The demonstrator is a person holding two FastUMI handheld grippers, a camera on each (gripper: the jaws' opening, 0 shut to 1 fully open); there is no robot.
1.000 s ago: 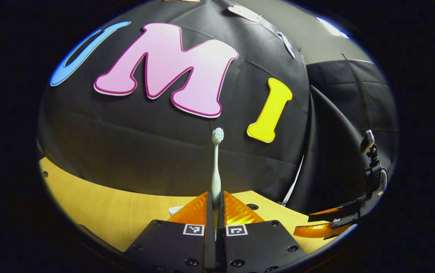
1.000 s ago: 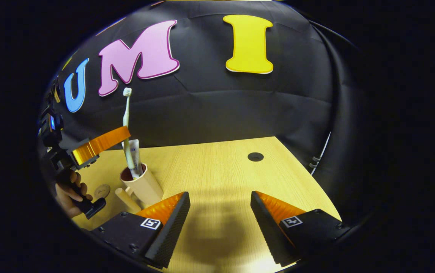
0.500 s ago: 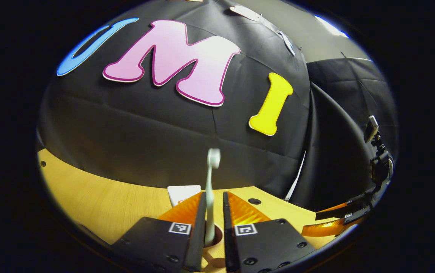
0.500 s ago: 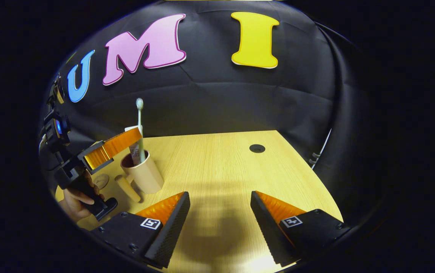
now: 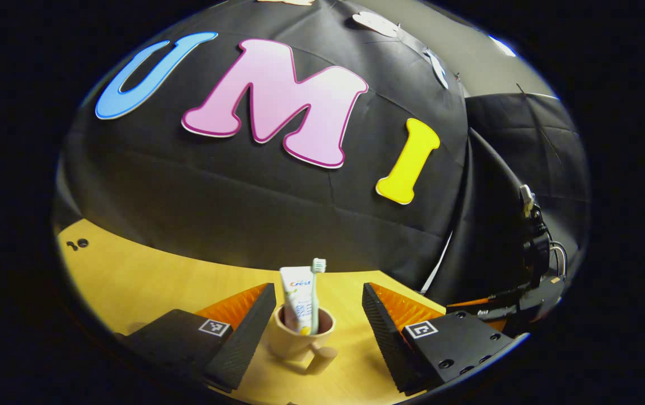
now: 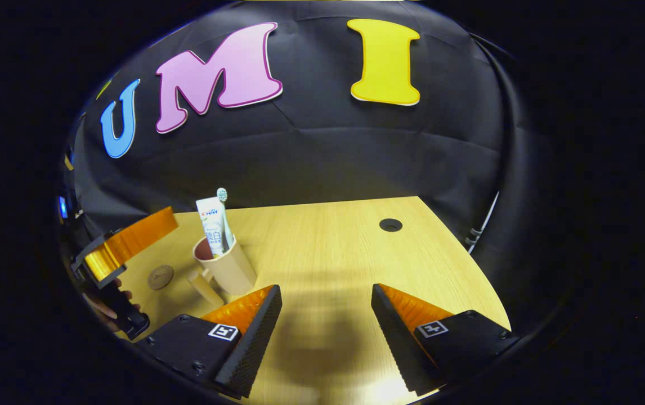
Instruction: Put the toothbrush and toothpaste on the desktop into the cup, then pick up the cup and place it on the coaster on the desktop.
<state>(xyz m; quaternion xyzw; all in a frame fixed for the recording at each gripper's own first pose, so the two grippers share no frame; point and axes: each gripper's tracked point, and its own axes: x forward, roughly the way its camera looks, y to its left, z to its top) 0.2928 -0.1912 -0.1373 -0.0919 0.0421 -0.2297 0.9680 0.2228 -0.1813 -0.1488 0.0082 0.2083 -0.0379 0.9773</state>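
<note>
A beige cup with a handle stands on the wooden desktop, holding a white toothpaste tube and a pale toothbrush upright. My left gripper is open, its fingers on either side of the cup without touching it. In the right gripper view the cup, toothpaste and toothbrush stand at the left, a small round coaster lies left of the cup, and the left gripper hangs beyond. My right gripper is open over bare desktop.
A round cable hole sits in the desktop toward the far right. The black cloth wall closes the back and right. A hand holds the left gripper's handle at the lower left of the right gripper view.
My left gripper opened and let go of the toothbrush, which dropped into the cup beside the toothpaste. The left gripper then drew back and lower. The right gripper stayed nearly still.
</note>
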